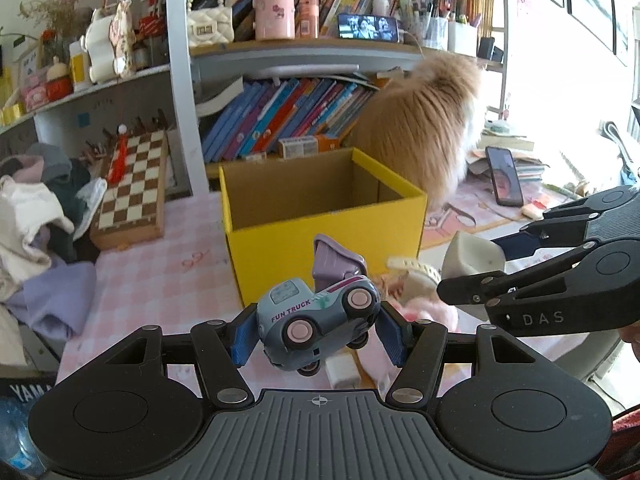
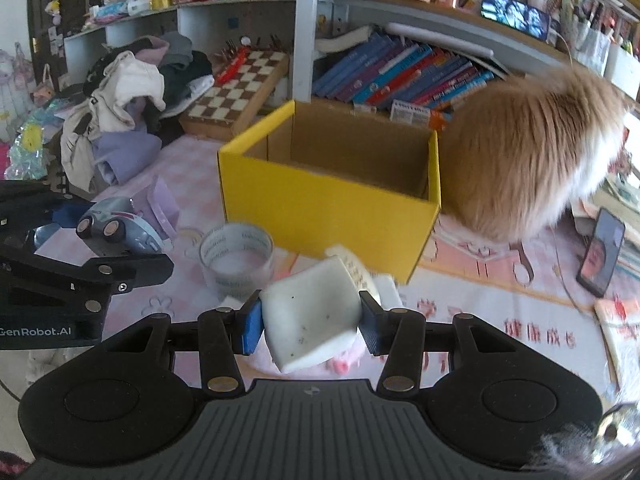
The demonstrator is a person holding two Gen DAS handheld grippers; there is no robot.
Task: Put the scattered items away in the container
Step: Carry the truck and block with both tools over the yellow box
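Clamped between the blue pads of the left gripper [image 1: 316,334] sits a toy truck [image 1: 318,316], tipped on its side with its pink wheels facing up and its lilac bucket pointing toward the yellow box [image 1: 320,236]; the right gripper [image 2: 312,326] is likewise clenched, on a white foam block [image 2: 312,322] held at a slant; both loads hang clear of the pink checked tabletop [image 1: 160,272], just short of the box's near wall; the box itself stands open, and nothing shows inside from either view; a fluffy ginger cat [image 2: 528,152] stands pressed against its far right side; a roll of clear tape [image 2: 236,258] lies on the tabletop before the box. This looks like the carrying step; next, I judge, each gripper must clear the near rim, reach over the opening and let go, minding the cat.
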